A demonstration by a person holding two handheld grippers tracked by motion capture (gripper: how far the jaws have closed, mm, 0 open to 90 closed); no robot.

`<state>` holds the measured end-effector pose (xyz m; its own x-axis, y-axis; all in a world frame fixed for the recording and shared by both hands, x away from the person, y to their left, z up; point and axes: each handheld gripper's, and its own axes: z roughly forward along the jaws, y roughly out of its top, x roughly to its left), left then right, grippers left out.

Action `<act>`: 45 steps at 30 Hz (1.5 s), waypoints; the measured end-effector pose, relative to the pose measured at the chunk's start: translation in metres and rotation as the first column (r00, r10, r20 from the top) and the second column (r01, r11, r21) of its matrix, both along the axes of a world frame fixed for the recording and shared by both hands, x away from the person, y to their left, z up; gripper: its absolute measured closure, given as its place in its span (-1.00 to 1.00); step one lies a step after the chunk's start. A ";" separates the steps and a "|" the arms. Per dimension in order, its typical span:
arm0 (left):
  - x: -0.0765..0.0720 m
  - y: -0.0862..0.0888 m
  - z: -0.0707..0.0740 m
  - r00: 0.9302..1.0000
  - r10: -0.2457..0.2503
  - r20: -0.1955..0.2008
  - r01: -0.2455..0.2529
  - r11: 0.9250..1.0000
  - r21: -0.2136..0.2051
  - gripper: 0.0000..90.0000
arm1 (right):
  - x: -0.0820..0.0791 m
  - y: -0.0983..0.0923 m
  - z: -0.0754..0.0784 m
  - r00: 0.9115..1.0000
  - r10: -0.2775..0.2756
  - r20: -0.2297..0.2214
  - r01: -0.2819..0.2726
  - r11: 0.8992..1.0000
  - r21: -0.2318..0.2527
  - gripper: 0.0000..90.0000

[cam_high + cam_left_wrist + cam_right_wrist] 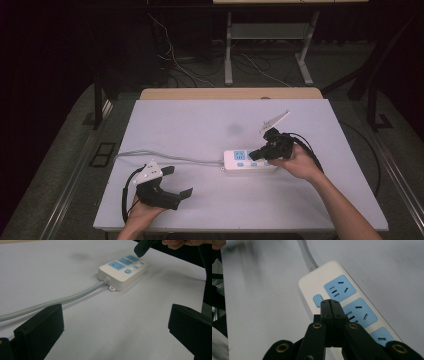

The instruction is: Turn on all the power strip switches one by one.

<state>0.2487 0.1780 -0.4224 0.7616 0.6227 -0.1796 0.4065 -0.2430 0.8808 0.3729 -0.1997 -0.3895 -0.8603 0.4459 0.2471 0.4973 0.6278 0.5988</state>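
We see the white counter point(200, 125) brightly and evenly lit from overhead, while the floor and room behind it sink into near-black. Shadows stay soft and short; a faint grey smudge marks the counter's middle. The high view is slightly soft and grainy. In the left gripper view, the near black jaws blur, and the power strip point(123, 271) is fairly sharp. In the right gripper view, the left edge smears with blur, and the power strip's sockets stay crisp, without glare.
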 end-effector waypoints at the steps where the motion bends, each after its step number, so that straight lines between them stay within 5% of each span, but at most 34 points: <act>1: 0.000 0.000 0.000 1.000 0.001 0.000 -0.001 1.000 0.000 -1.00 | 0.000 0.001 0.001 1.000 0.003 0.002 -0.003 1.000 -0.002 1.00; 15: 0.000 0.001 0.000 1.000 0.003 0.001 -0.003 1.000 -0.005 -1.00 | 0.003 0.024 0.005 0.999 0.045 0.010 -0.045 0.999 -0.020 1.00; 45: 0.000 0.002 0.001 1.000 0.001 0.002 -0.001 1.000 -0.005 -1.00 | 0.006 0.043 -0.017 0.997 0.073 -0.016 -0.074 0.995 -0.068 1.00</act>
<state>0.2484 0.1801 -0.4219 0.7615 0.6222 -0.1814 0.4050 -0.2383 0.8827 0.3787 -0.1567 -0.4063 -0.8879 0.3982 0.2302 0.4566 0.7020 0.5465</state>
